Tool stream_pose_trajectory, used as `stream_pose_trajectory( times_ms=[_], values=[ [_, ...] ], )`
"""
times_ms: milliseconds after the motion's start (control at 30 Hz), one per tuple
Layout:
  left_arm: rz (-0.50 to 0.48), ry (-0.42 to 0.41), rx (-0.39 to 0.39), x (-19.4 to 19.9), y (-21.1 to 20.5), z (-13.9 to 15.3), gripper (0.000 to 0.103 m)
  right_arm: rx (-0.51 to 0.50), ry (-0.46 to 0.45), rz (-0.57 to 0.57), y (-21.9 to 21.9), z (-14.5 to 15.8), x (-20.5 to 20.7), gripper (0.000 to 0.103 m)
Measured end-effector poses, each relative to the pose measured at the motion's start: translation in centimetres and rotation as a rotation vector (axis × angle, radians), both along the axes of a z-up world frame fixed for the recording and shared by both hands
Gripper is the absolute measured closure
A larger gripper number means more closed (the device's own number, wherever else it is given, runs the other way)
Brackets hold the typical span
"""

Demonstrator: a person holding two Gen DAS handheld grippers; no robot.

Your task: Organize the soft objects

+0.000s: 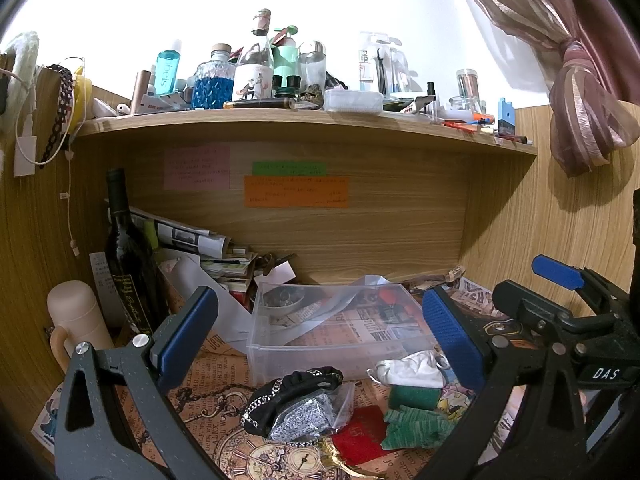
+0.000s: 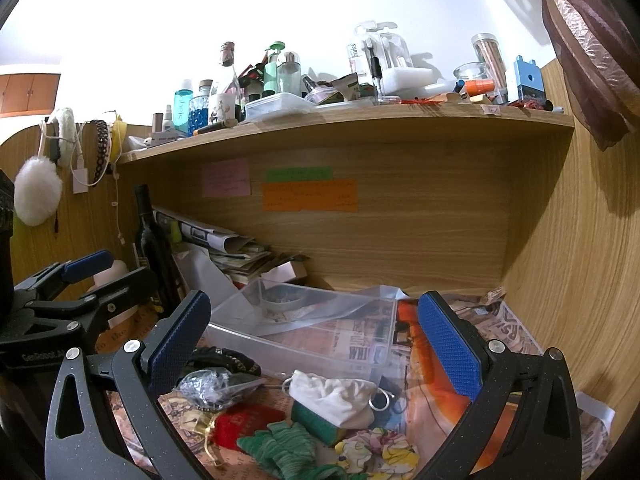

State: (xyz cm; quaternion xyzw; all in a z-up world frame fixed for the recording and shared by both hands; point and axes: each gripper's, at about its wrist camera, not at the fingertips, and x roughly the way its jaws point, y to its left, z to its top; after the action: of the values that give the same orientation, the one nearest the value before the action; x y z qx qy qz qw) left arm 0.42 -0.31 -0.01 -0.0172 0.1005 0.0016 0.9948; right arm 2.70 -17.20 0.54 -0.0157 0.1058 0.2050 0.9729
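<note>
Left gripper (image 1: 320, 332) and right gripper (image 2: 314, 340): jaws spread wide, holding nothing, above the desk. Soft objects lie at lower centre of both frames, just in front of the clear plastic bin (image 1: 320, 344): white pouch (image 2: 332, 394), green knit cloth (image 2: 288, 446), red pouch (image 2: 244, 424), black chain-trimmed piece (image 1: 296, 394). Cluttered shelf (image 1: 304, 130) spans the upper frame.

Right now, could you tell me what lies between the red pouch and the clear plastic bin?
In the left wrist view, a black chain-trimmed pouch and a zip bag of silvery fabric lie between the red pouch and the clear plastic bin.
</note>
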Motion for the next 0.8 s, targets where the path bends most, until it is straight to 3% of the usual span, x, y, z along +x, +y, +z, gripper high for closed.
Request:
stream_pose_trajectory(
  times_ms=[600, 800],
  values=[
    [-0.001, 0.002, 0.001, 0.1, 0.0, -0.1, 0.000, 0.001, 0.001, 0.001, 0.0, -0.1, 0.0, 0.000],
    [-0.017, 0.047, -0.011, 1.0, 0.3, -1.1, 0.000, -0.015, 0.039, -0.014, 0.2, -0.9, 0.6, 0.000]
  ],
)
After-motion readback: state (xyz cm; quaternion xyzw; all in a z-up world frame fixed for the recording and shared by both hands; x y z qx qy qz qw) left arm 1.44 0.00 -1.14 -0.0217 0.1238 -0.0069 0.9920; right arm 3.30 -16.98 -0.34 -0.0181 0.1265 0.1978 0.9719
